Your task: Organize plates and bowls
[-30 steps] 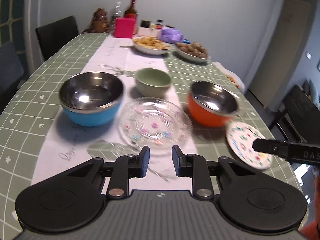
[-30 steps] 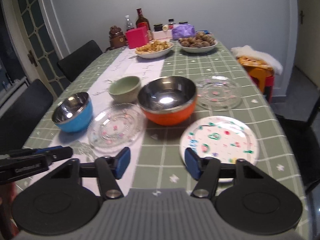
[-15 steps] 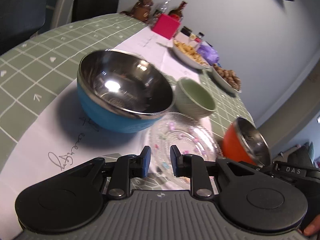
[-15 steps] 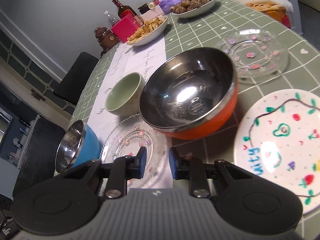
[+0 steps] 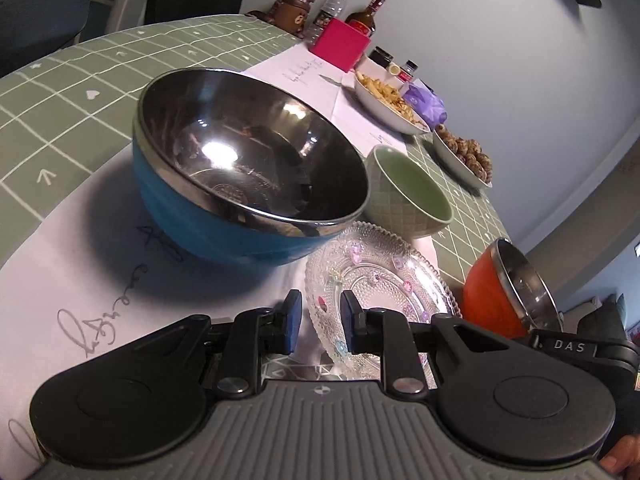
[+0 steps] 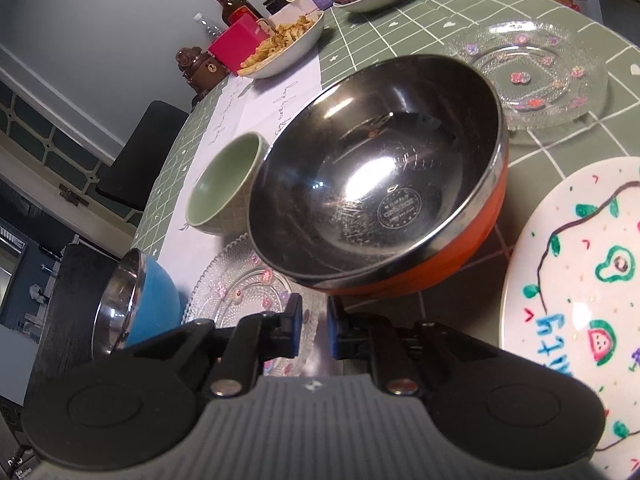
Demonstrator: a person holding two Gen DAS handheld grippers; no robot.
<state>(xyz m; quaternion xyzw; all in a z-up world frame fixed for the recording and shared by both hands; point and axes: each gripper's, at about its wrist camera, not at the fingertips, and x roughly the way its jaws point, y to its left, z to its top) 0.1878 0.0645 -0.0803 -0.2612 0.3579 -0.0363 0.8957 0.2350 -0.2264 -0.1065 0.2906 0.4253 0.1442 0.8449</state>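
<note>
Two hand-held tongs close in on one glass plate [image 5: 380, 292] at a set dinner table [image 5: 60, 80], both tilted steeply down and low over the cloth. The plate lies flat on the white runner, wedged between a blue bowl [image 5: 240, 236] and an orange bowl [image 6: 424, 276], with a small green bowl [image 5: 408, 196] just behind it.

The left gripper [image 5: 322, 320] comes at the plate's left near edge. Its jaws have just been closing and stand a narrow gap apart, the beaded rim showing between them, but the pads do not appear to press on it.

The right gripper [image 6: 312, 320] comes at the same plate from the opposite side, under the overhang of the orange bowl. Its jaws have just been closing too and are all but together, with the plate's rim right at the tips; whether they pinch the glass cannot be told.

The plate sits straight ahead of both tools, neither clearly nearer. Being round, it offers no preferred axis, so any lift likely turns on the thin rim and on clearing the bowls crowding either side.
</note>
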